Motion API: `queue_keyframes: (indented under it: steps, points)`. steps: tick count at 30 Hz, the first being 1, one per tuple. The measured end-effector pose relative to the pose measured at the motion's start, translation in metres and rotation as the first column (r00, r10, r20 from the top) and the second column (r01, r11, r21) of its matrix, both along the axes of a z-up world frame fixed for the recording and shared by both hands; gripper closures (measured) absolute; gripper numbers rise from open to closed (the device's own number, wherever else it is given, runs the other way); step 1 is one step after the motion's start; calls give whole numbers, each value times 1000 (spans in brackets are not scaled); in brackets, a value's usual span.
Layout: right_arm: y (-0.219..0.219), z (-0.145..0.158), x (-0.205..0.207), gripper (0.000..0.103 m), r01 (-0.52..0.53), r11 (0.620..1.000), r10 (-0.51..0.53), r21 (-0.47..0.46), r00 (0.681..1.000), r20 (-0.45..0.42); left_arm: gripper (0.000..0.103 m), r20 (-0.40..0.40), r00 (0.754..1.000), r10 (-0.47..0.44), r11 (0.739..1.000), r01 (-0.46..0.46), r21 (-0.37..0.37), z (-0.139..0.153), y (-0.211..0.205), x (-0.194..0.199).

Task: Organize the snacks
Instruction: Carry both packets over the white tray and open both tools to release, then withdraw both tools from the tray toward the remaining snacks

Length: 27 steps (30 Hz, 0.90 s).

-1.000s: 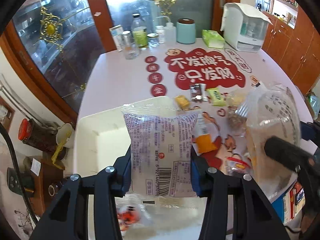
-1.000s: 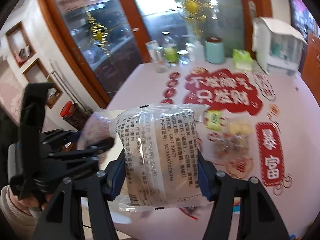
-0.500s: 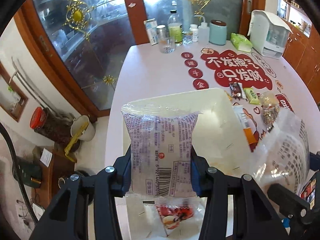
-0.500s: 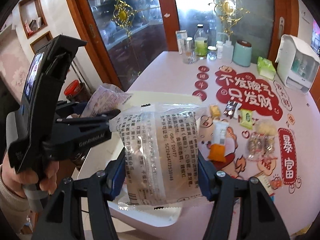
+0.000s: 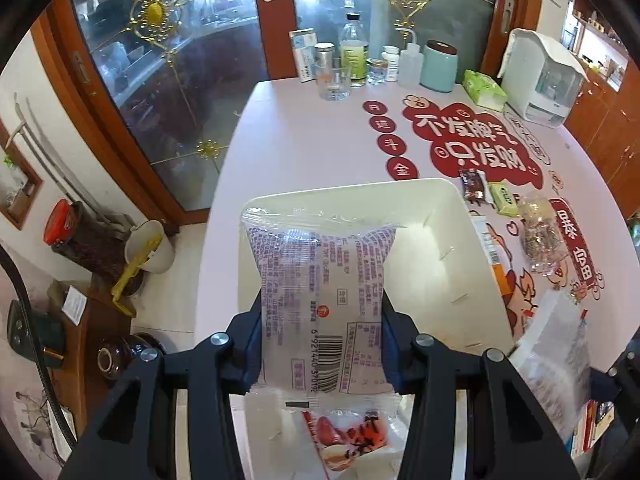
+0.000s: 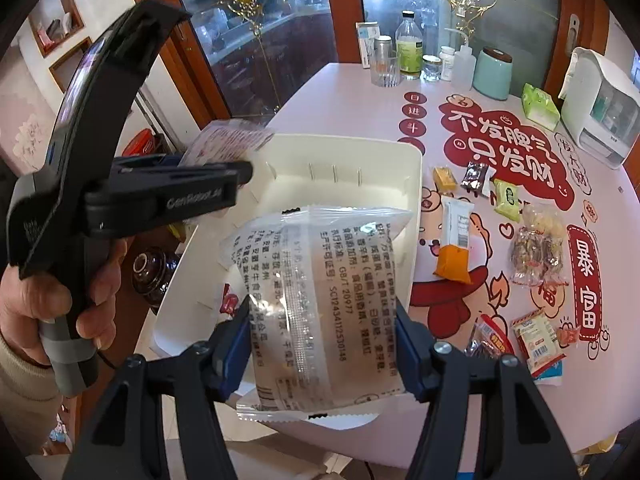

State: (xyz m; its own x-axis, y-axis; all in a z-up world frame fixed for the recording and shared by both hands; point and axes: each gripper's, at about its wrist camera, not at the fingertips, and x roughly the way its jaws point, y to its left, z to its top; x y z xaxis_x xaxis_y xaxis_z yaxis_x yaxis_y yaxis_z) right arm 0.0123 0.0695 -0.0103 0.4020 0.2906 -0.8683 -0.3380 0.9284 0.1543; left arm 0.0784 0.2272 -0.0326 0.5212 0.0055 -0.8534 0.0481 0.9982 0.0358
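Snacks fill both my grippers: the left gripper (image 5: pixel 322 354) pinches a purple packet (image 5: pixel 322 300), the right gripper (image 6: pixel 323 346) a clear packet (image 6: pixel 320 292), both over the bin (image 6: pixel 414 184) just ahead. One red packet (image 5: pixel 352 440) lies inside below; beyond to the right, loose snacks (image 6: pixel 538 252) wait on the table (image 6: pixel 340 92).

Both matte black plastic grippers, left (image 5: pixel 322 354) and right (image 6: pixel 324 350), have blue pads, silver screws; bare left hand (image 6: pixel 52 300), beige sleeve, grey-taped handle at left of frame.
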Motion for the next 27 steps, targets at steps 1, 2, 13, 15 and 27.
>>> queue_keyframes:
  steps: [1,2,13,15,27]
  points:
    - [1,-1,0,40,-2,1000,2,-4,1000,-6,57,1,1000,-7,1000,7,1,0,-3,1]
    - [1,-2,0,40,-5,1000,5,-8,1000,-9,57,2,1000,-14,1000,14,2,-1,-5,1]
    - [5,-5,2,34,-16,999,15,-31,1000,-24,56,-22,999,-35,999,35,7,-6,-11,5]
    - [6,-3,2,34,-17,999,17,-34,1000,-16,55,-29,999,-36,999,36,6,-6,-9,4]
    - [13,5,0,34,-34,998,35,-45,999,22,16,30,998,-55,996,53,67,3,-18,-8]
